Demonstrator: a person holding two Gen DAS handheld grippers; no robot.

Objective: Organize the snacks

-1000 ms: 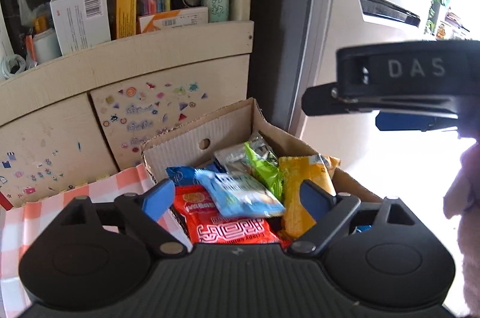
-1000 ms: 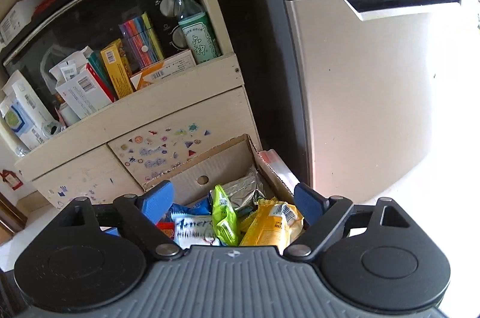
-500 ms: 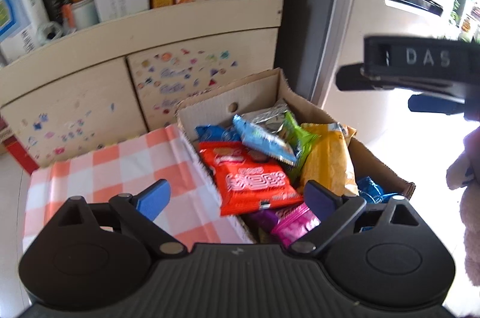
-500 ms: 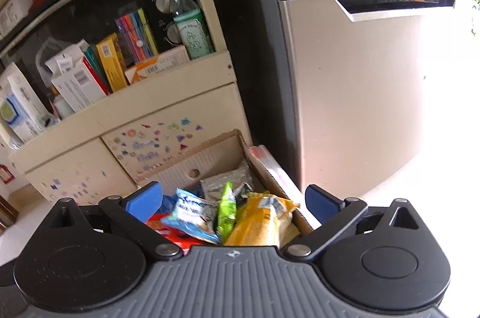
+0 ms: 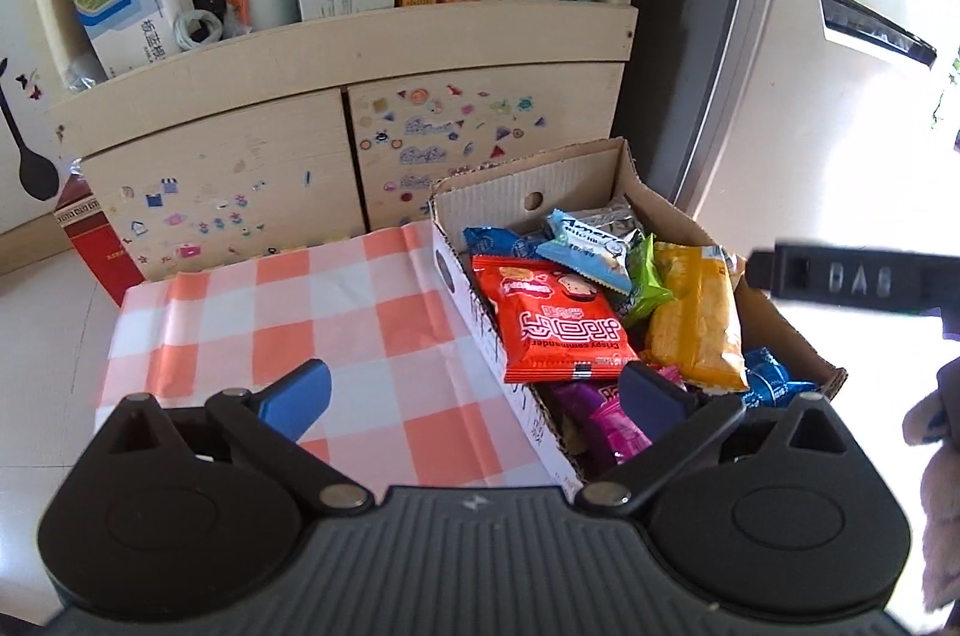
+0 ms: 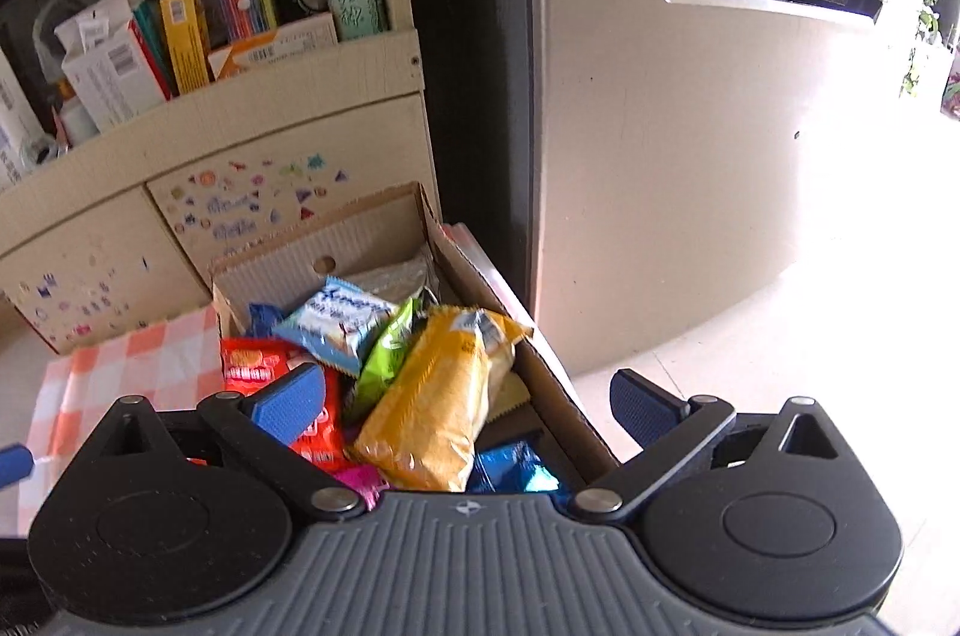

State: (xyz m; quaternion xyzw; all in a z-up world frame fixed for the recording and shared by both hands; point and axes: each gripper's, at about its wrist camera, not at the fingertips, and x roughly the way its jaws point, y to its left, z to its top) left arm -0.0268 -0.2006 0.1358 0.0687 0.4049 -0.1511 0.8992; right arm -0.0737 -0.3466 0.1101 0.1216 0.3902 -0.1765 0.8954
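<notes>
Left claw (image 5: 474,390): jaws wide, holding nothing, hovering above the seam between the checked cloth (image 5: 288,312) and the box (image 5: 474,318); its right finger stands over the box's near end. Right claw (image 6: 468,405): jaws wide, holding nothing, above the box (image 6: 540,372), with the left finger over the red pack (image 6: 258,360) and the right finger past the box's outer wall. Part of it shows in the left view at 3 o'clock.

Snacks lie heaped inside the box. Red pack (image 5: 558,318) lies flat on top by the cloth-side wall. Yellow pack (image 5: 696,318) at its 3 o'clock, a green pack (image 5: 648,276) between them. Light blue pack (image 5: 588,246) at the red pack's 12 o'clock. Pink pack (image 5: 612,426) at 6 o'clock, partly hidden.

Cabinet (image 5: 252,168) with stickers stands at the box's 12 o'clock, fridge (image 6: 690,156) at 2 o'clock.
</notes>
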